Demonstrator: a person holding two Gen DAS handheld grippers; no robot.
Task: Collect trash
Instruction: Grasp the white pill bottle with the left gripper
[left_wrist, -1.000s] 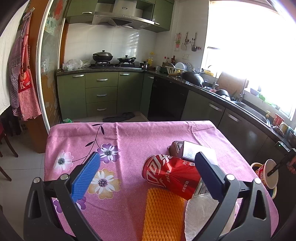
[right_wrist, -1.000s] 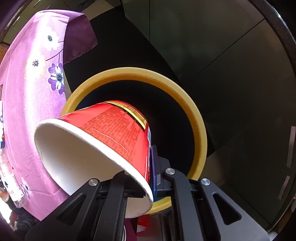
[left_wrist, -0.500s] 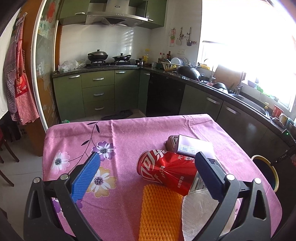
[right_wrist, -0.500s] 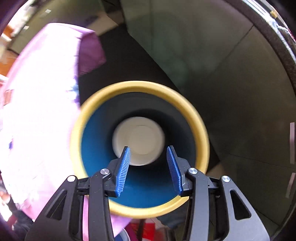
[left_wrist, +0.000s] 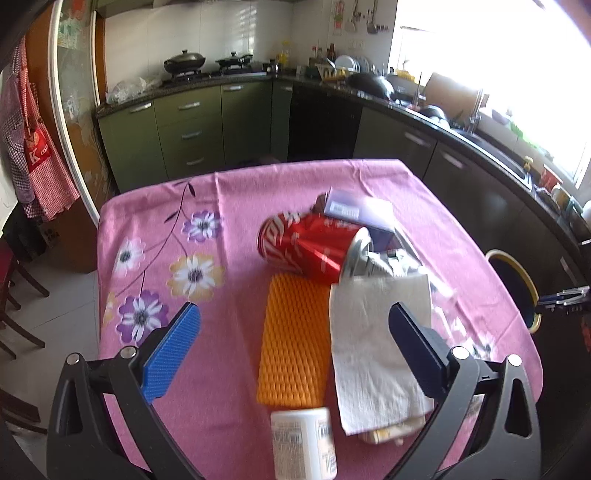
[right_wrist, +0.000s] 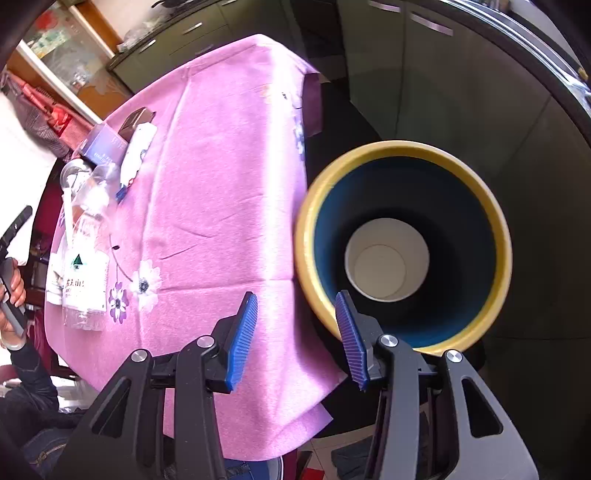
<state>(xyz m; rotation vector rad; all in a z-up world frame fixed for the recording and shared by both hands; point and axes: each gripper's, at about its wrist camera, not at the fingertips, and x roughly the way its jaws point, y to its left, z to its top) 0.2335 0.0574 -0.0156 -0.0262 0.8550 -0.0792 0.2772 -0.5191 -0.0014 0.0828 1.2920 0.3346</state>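
Observation:
A blue bin with a yellow rim (right_wrist: 400, 149) stands on the floor beside the table; a white paper cup (right_wrist: 386, 264) lies inside it. My right gripper (right_wrist: 295, 332) is open and empty, above the table edge just left of the bin. My left gripper (left_wrist: 295, 332) is open and empty over the trash on the pink floral tablecloth (left_wrist: 155, 221): a red cola can (left_wrist: 306, 245) on its side, an orange foam net (left_wrist: 293, 343), a white napkin (left_wrist: 376, 347), a small white bottle (left_wrist: 303, 439), a purple box (left_wrist: 358, 212). The bin's rim also shows in the left wrist view (left_wrist: 524, 280).
A clear plastic water bottle (right_wrist: 83, 258) lies near the table's edge in the right wrist view. Green kitchen cabinets (left_wrist: 192, 125) and a dark counter with a sink (left_wrist: 491, 144) ring the table. A wooden chair (left_wrist: 14, 302) stands at the left.
My right gripper opened and dropped the red paper cup into the bin, then swung left toward the table. My left gripper drew back and up, so more trash shows.

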